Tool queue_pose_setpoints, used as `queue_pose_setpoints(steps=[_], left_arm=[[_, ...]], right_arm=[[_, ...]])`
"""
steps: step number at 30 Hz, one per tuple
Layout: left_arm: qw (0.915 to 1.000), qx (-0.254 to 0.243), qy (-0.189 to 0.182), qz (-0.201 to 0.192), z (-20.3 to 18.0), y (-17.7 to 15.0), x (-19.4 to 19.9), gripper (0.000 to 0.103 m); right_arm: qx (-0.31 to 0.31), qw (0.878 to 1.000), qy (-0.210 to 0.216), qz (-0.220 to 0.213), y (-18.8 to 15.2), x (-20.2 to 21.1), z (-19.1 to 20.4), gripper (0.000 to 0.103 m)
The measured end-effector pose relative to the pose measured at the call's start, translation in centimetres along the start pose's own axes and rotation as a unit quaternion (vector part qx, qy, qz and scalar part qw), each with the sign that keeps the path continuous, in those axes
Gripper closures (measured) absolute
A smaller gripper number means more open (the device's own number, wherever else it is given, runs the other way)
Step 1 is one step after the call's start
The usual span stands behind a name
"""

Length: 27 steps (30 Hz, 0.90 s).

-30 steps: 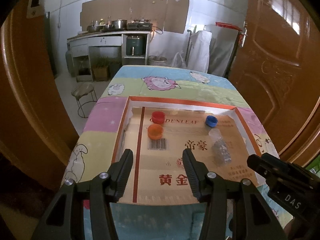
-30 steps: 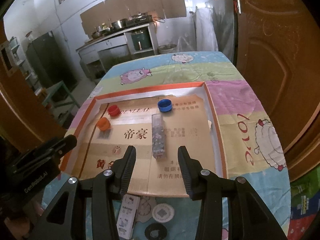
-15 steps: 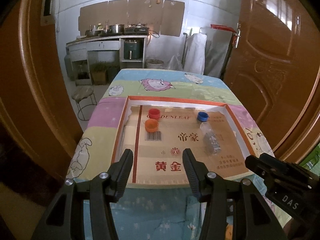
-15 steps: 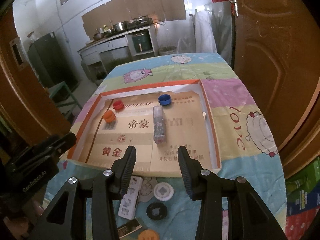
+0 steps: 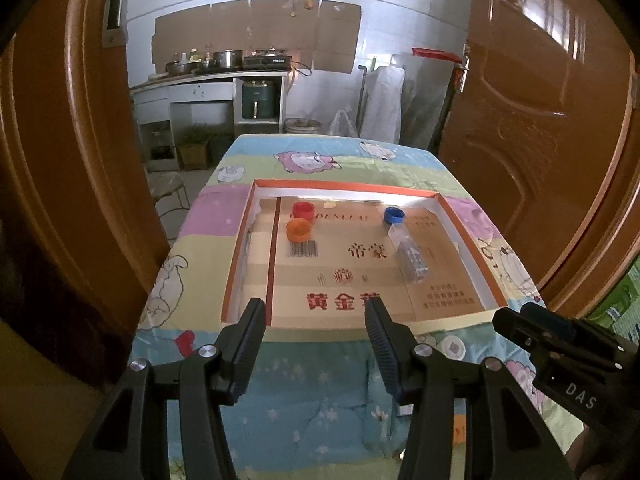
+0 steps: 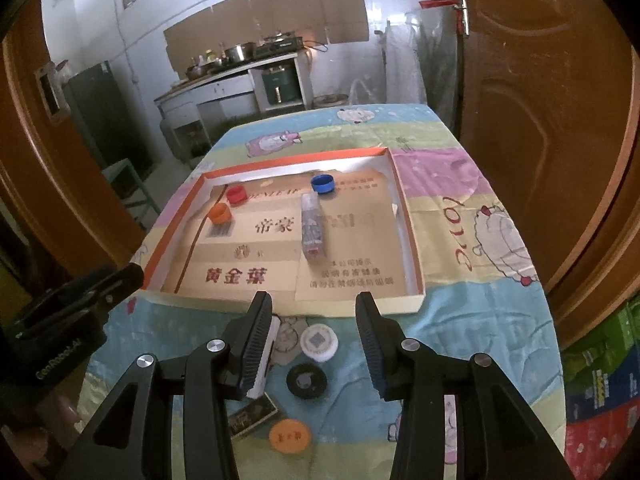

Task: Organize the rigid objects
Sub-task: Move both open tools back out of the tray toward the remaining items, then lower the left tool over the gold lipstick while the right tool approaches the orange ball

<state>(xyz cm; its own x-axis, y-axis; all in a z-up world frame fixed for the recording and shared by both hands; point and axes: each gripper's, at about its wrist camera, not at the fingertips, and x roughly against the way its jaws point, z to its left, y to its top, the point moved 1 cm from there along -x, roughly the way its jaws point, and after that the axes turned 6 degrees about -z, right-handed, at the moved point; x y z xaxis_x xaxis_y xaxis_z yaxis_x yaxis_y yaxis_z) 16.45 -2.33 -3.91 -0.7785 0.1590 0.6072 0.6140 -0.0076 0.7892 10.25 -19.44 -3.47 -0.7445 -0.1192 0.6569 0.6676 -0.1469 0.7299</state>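
Note:
A shallow orange-rimmed cardboard tray (image 6: 412, 256) lies on the table and holds a red cap (image 6: 236, 194), an orange cap (image 6: 219, 213), a blue cap (image 6: 322, 183) and a clear plastic tube (image 6: 312, 227) lying flat. The tray (image 5: 236, 256) and the same pieces show in the left wrist view. In front of the tray lie a white round disc (image 6: 319, 342), a black round disc (image 6: 306, 380), an orange disc (image 6: 290, 436), a dark flat box (image 6: 254, 416) and a white flat piece (image 6: 267, 354). My right gripper (image 6: 314, 334) is open above these. My left gripper (image 5: 316, 336) is open before the tray's near edge.
The table has a cartoon-sheep cloth (image 6: 472, 216). Brown wooden doors (image 5: 532, 120) stand close on both sides. A kitchen counter (image 5: 208, 80) with pots is at the back, and a stool (image 5: 168, 188) stands left of the table.
Both grippers have drawn back from the tray toward the near edge of the table, bringing the loose discs and box into the right wrist view. Both stayed open.

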Motion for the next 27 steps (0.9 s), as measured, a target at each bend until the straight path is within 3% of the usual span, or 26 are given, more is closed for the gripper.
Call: queue_pose_setpoints(steps=[27], left_arm=[[0.999, -0.004, -0.045, -0.009, -0.5, -6.4, 3.3, 0.052]], right_arm=[[0.066, 0.997, 0.022, 0.04, -10.0, 1.6, 1.5, 0.058]])
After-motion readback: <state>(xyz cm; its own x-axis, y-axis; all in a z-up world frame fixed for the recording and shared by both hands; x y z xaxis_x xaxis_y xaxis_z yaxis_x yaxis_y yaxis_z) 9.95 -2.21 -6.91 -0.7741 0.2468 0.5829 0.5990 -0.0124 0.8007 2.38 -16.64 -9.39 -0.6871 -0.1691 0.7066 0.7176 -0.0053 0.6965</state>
